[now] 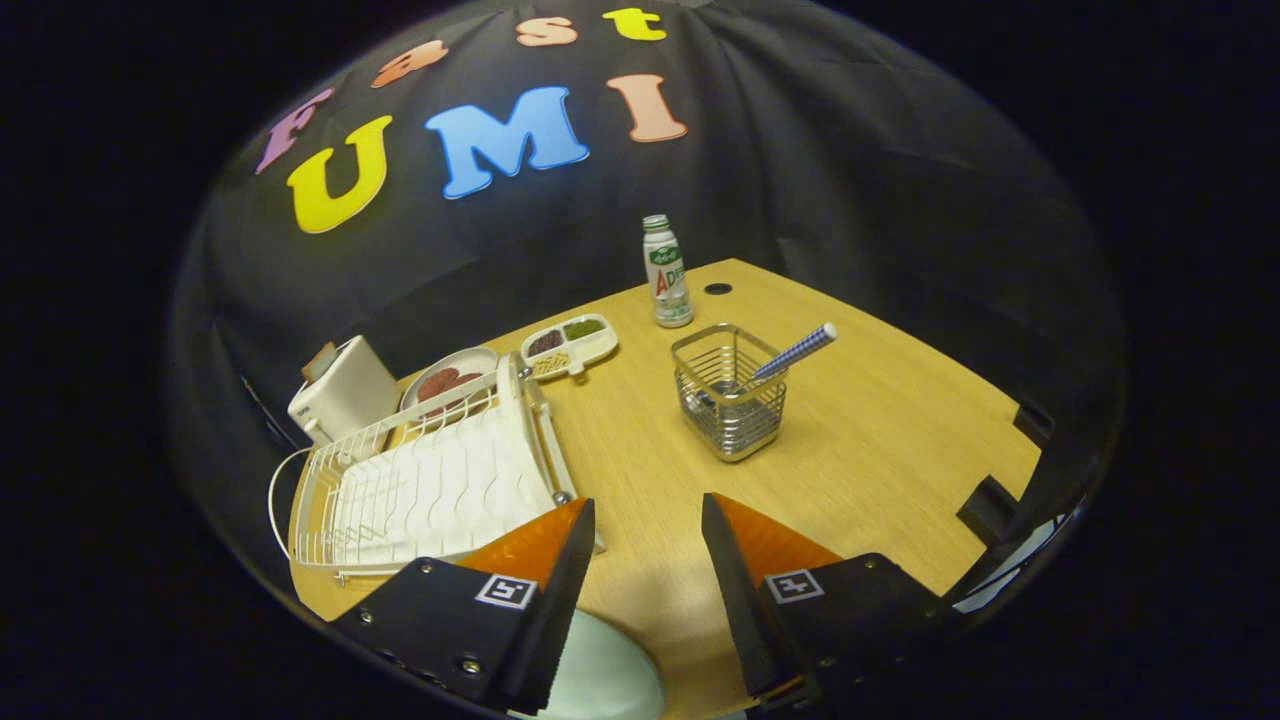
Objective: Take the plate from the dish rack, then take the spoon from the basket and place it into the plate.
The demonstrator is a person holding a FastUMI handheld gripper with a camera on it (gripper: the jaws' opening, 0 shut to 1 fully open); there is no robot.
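The tongs (645,520) are seen held apart above the wooden surface (900,440), with a wide gap between the two fingers and nothing pressed between them. Part of a pale plate (600,680) is seen low down, under the left finger and reaching into the gap; it appears to lie on the surface, out of the rack. Whether a finger touches it cannot be told.

The white wire rack (430,480) is set just ahead of the left finger, its near corner close beside that fingertip. No dish is seen standing in its slots.

Beyond the right finger, well apart from it, a wire basket (728,395) is placed upright on the surface. The spoon (795,352) is leaned inside it, its chequered blue-and-white handle tilted out over the rim to the right.

Behind the basket a small bottle (667,272) with a green cap is stood near the far edge, beside a dark round hole (718,289) in the surface. Behind the rack a divided tray (570,345) of dark and green food is laid, with a round dish (450,378) of reddish pieces next to it. A white toaster (342,395) is stood at the rack's far left corner.
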